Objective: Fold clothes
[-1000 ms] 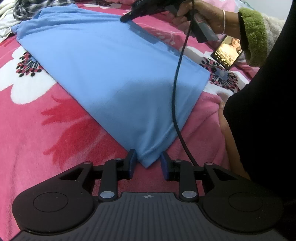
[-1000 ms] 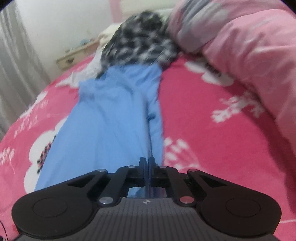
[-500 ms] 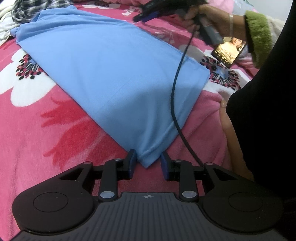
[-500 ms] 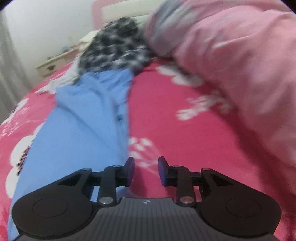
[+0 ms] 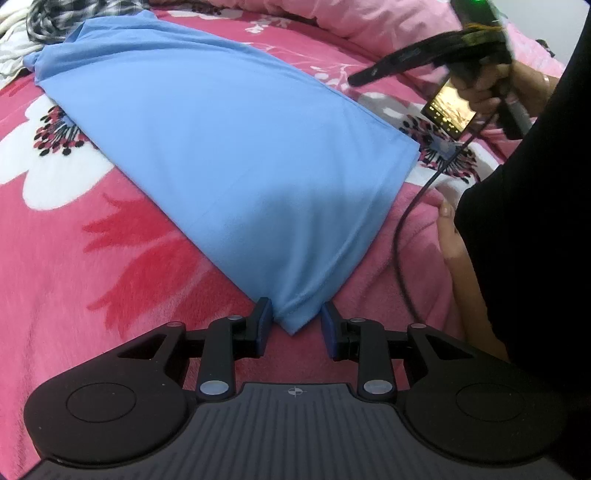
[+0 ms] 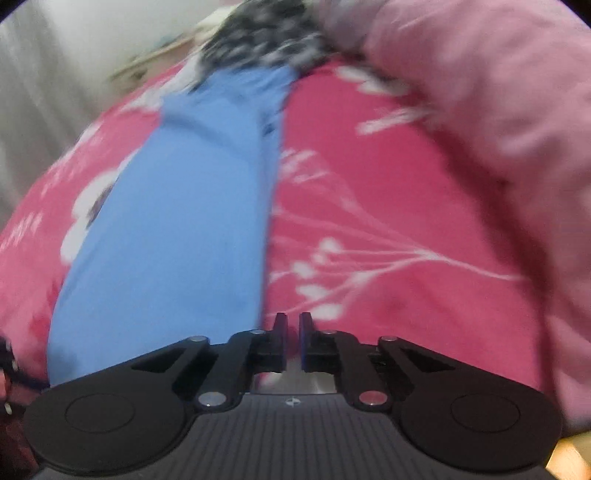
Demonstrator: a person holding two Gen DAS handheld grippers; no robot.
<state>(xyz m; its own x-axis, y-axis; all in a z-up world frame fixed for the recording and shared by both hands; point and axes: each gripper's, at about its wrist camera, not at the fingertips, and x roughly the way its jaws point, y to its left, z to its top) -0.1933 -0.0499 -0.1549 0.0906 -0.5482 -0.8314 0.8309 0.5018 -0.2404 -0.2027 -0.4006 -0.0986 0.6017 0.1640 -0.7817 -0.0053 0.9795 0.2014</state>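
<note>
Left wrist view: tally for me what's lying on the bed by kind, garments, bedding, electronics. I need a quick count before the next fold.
Garments: 2 (blue garment, checked garment)
Bedding: 2 (red floral blanket, pink quilt)
Electronics: 1 (phone, screen lit)
Cables: 1 (black cable)
Total: 6
A white cloth at the far left edge is too cropped to class.

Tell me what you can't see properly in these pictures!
- Checked clothes: right wrist view, smeared by motion blur.
- Blue garment: its top end is bunched at the left wrist view's edge.
- Phone: partly behind the person's hand.
- Right gripper: nothing visible between its near-shut fingers.
</note>
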